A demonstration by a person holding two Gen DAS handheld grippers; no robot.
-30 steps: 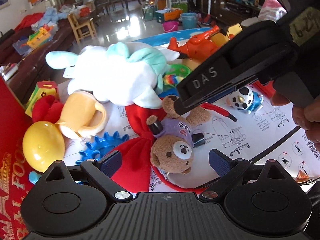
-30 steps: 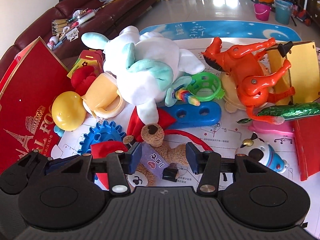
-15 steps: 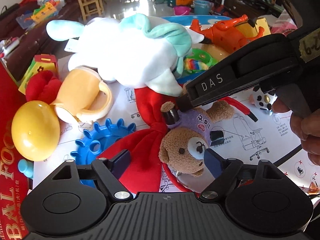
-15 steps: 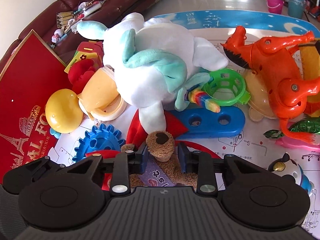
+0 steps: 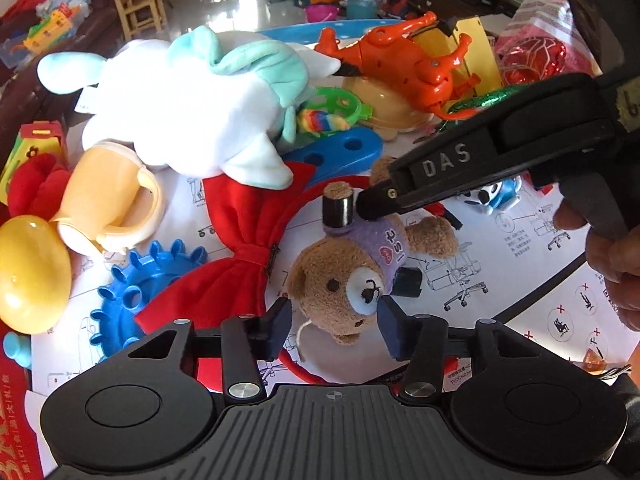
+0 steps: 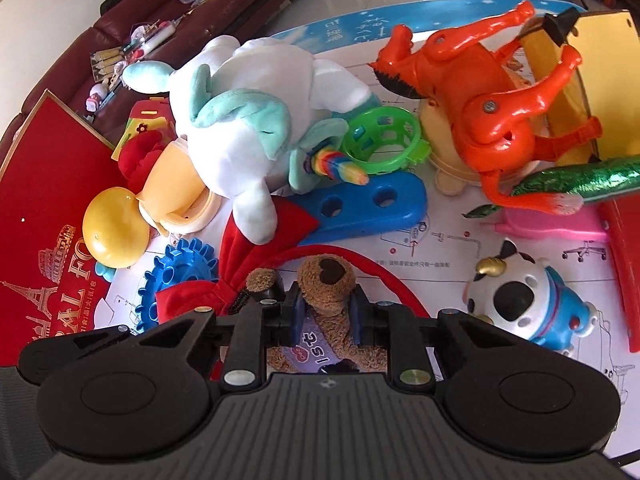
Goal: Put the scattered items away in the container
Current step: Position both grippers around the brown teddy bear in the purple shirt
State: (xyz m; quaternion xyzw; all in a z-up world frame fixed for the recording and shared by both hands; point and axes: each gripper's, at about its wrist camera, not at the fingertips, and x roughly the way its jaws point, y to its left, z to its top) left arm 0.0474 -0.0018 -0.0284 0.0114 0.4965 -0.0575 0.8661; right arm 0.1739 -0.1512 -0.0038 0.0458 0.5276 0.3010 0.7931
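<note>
A small brown teddy bear in a purple shirt lies on a white instruction sheet. My right gripper is shut on the teddy bear's leg; it shows in the left wrist view as a black arm marked DAS. My left gripper is open, its jaws on either side of the bear's head, not touching. A red bow headband lies under and beside the bear. A red box stands at the left.
A white and teal plush unicorn, orange toy horse, blue holed bar, blue gear, green ring, yellow egg, peach cup, a cow figure and pink toy crowd the sheet.
My right gripper has closed on the bear's leg. My left gripper has moved in so its open jaws frame the bear's head.
</note>
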